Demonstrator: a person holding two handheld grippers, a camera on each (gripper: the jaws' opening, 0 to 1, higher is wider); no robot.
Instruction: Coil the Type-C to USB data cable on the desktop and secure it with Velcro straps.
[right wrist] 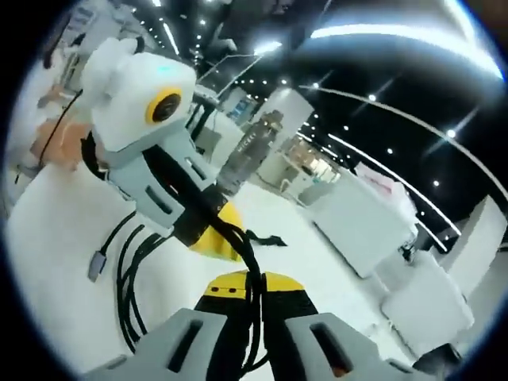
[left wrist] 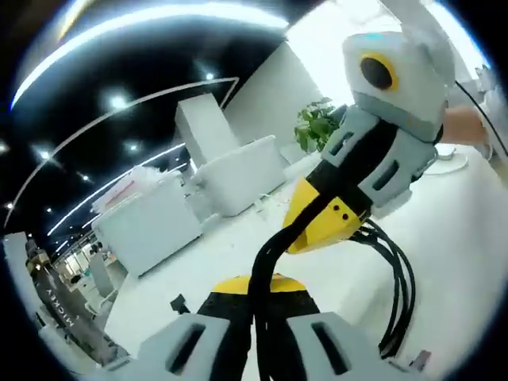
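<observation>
Cable (left wrist: 270, 262) sits clamped in both my left tool (right wrist: 208, 230) and right tool (left wrist: 325, 218); I should keep loops (right wrist: 131, 294) even below the right tool before strapping.

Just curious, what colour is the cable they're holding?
Black; the cable loops show best in the right gripper view.

Looked like smooth black rubbery sheathing on the cable (left wrist: 401, 290), faintly glossy where looped, with a dull metal plug (right wrist: 96, 265) at one end. Showed matt grey plastic on the left gripper (left wrist: 266, 333) and right gripper (right wrist: 258, 333), with yellow, slightly shiny plastic on the fingers (left wrist: 274, 284). Seemed a smooth, matt white bench (left wrist: 460, 238), evenly lit. Gave off a hard gloss across the dark ceiling (right wrist: 397, 87), mirroring the strip lights.
</observation>
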